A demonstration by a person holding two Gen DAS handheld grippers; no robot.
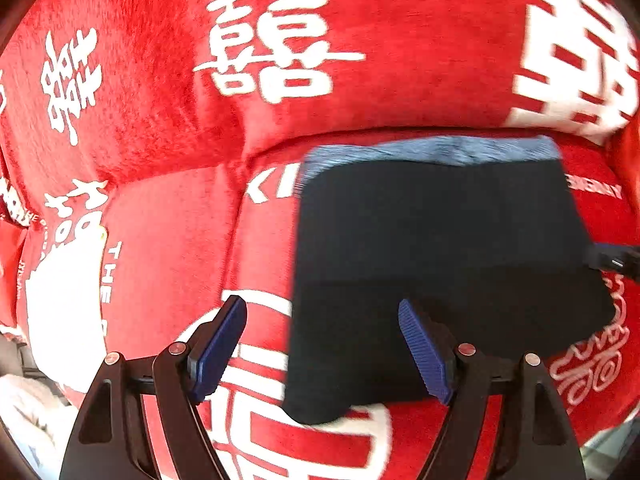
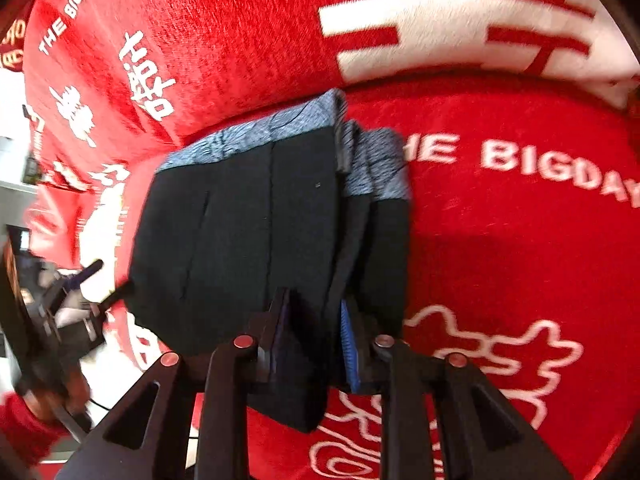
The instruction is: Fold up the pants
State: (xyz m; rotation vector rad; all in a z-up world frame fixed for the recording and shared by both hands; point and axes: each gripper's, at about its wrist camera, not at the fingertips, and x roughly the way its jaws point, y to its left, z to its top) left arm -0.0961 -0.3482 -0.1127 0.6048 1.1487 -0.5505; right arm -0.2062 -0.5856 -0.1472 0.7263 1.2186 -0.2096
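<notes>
The pants [image 1: 440,264] lie already folded into a compact dark block, blue waistband [image 1: 432,150] at the far side, on the red blanket [image 1: 168,208]. The left gripper [image 1: 324,348] hovers with jaws apart over the near edge; the right gripper [image 2: 312,344] has jaws clamped on the stacked edge. The folding looks nearly finished: next probably a release and smoothing. Open blanket lies on both sides.

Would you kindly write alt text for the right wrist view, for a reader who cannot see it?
The right gripper is shut on the near edge of folded dark pants with a blue-grey waistband, lying on a red blanket printed with white lettering. The left gripper appears blurred at the left edge.
</notes>
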